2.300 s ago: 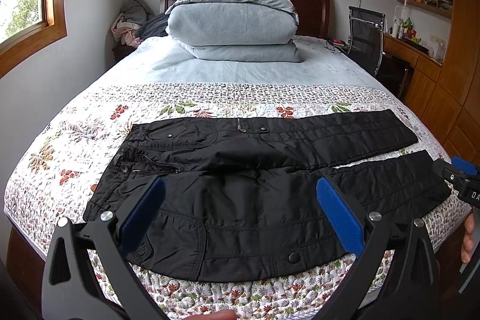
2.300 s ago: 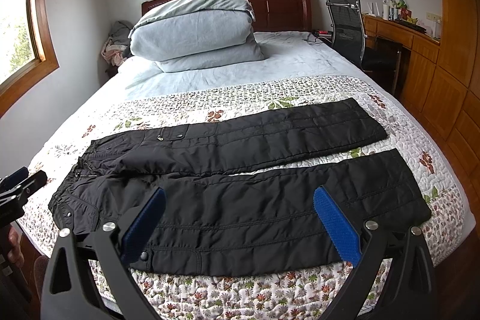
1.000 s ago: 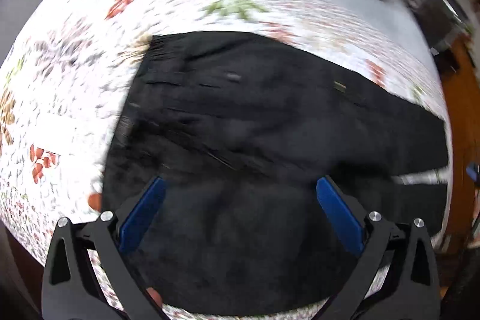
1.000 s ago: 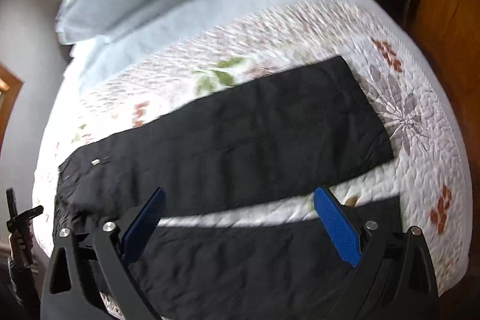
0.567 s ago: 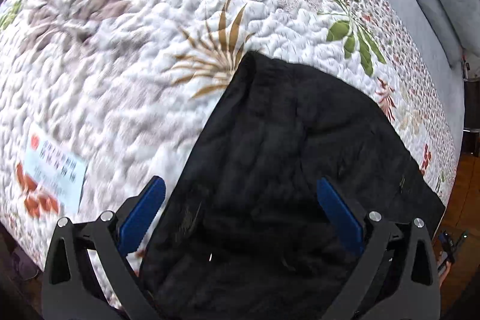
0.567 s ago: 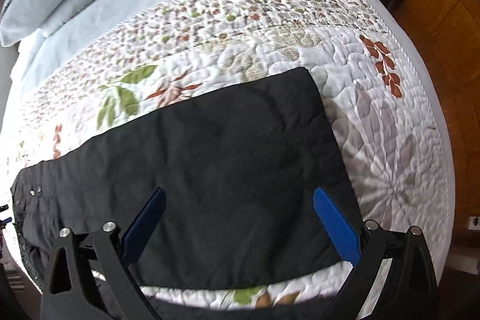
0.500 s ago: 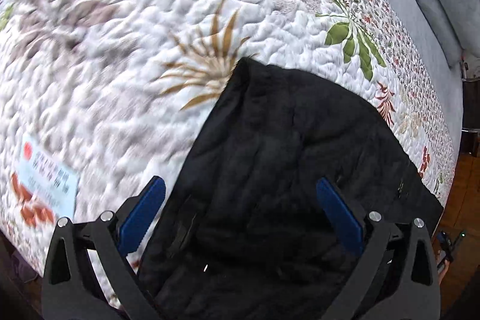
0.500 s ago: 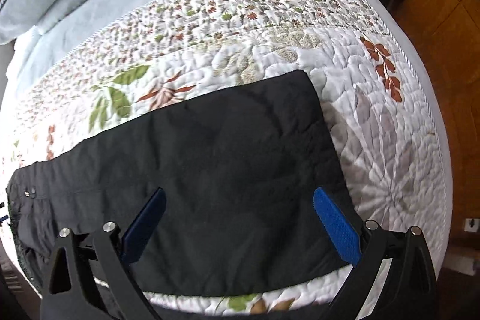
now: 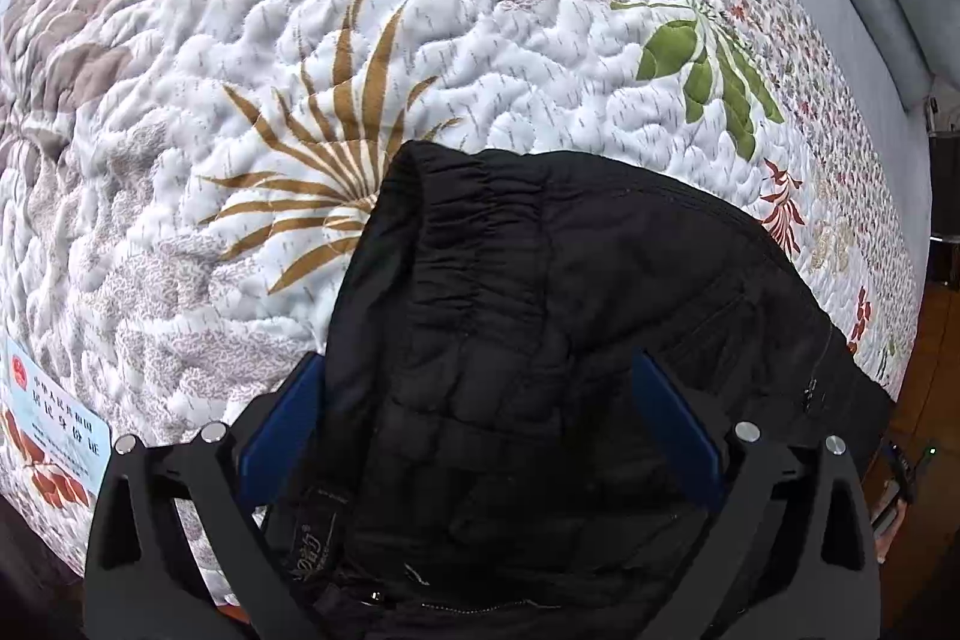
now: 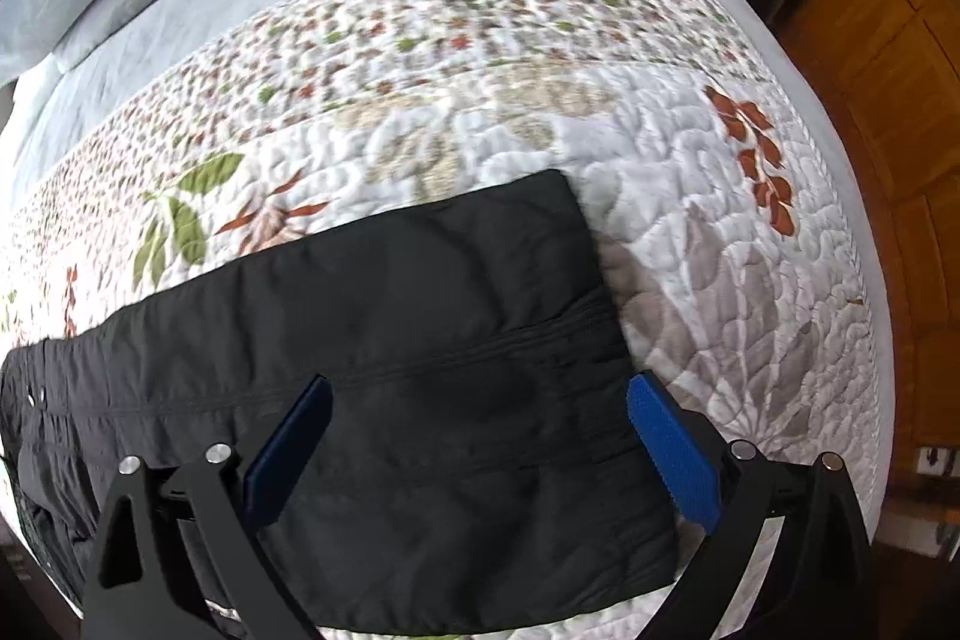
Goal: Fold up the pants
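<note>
Floral quilt (image 9: 252,58) covering bed. Left wrist view: black pants (image 9: 540,328) lying on quilt, elastic waistband facing camera; left gripper (image 9: 477,424) hovering over waist, fingers spread apart. Right wrist view: right gripper (image 10: 480,436) hanging over leg hem (image 10: 588,244), fingers wide apart, gripping nothing.

The pants (image 9: 540,340) run off the left wrist view's bottom edge; the card (image 9: 54,430) is cut by its left rim.

Matt black quilted cloth pants (image 9: 540,340) lie on a puckered, stitched cotton quilt (image 9: 240,70).
</note>
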`<action>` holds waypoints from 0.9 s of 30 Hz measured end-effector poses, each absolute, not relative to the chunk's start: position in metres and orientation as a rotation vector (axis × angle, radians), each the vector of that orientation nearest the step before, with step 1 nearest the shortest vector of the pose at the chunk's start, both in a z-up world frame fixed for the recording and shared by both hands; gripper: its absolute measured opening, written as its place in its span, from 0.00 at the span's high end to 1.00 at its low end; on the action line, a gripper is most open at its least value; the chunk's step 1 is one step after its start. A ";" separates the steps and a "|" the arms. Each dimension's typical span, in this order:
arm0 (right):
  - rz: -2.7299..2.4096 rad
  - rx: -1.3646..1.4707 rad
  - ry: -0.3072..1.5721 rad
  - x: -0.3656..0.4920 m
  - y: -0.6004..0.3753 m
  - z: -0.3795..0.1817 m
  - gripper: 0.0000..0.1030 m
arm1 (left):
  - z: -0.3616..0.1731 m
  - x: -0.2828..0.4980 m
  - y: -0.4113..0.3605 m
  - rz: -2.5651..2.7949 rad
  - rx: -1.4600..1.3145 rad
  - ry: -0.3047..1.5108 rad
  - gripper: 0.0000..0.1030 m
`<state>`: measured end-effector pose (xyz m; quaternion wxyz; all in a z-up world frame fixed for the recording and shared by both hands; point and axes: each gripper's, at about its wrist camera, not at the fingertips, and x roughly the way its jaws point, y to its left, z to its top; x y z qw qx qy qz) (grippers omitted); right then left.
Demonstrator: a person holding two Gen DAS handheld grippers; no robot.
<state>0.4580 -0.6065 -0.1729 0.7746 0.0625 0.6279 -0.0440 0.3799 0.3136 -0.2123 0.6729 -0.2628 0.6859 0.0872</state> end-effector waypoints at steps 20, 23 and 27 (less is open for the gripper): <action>-0.104 0.144 1.361 0.510 -0.628 -0.206 0.22 | -0.209 0.405 0.290 0.152 -0.453 1.530 0.64; -0.103 0.090 1.365 0.513 -0.617 -0.205 0.37 | -0.207 0.399 0.286 0.142 -0.453 1.520 0.67; -0.066 0.120 1.340 0.502 -0.602 -0.188 0.84 | -0.199 0.389 0.275 0.135 -0.439 1.502 0.72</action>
